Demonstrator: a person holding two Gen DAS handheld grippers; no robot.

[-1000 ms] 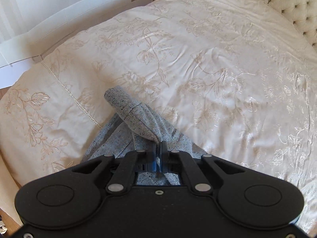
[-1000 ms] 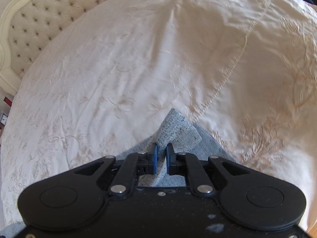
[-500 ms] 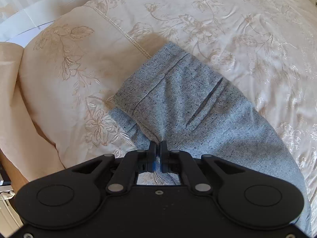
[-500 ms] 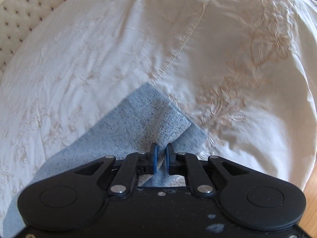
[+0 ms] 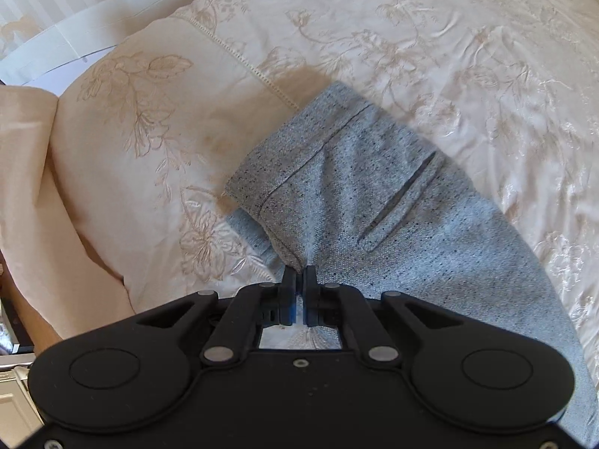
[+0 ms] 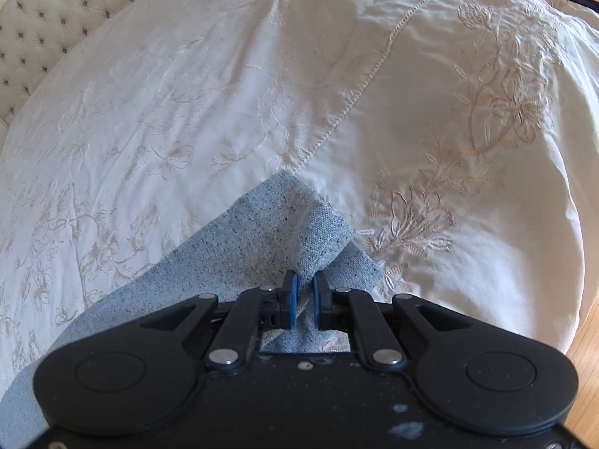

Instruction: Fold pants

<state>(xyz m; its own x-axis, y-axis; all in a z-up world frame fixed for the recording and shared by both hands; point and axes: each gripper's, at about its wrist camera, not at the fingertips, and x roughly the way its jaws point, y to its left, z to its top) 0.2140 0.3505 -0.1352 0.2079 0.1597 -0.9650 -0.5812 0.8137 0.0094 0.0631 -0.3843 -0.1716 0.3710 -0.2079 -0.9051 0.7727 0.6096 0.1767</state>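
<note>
Grey speckled pants [image 5: 374, 194] lie on a cream embroidered bedspread [image 5: 449, 56]. In the left wrist view the waistband end with a slit pocket lies flat, doubled over a lower layer. My left gripper [image 5: 300, 277] is shut on the near edge of the pants. In the right wrist view another corner of the pants [image 6: 299, 224] is folded over, and my right gripper [image 6: 306, 284] is shut on a pinch of that cloth. Both grippers point steeply down at the bed.
A tufted headboard [image 6: 56, 11] stands at the far left of the right wrist view. The bed's edge drops to a wooden floor [image 6: 587, 355] at the right. A beige bed skirt [image 5: 22, 172] hangs at the left of the left wrist view.
Both grippers came down and forward with the pants. The bunched cloth that hung from them now lies flat on the bedspread. Since half a second ago the left view barely differs.
</note>
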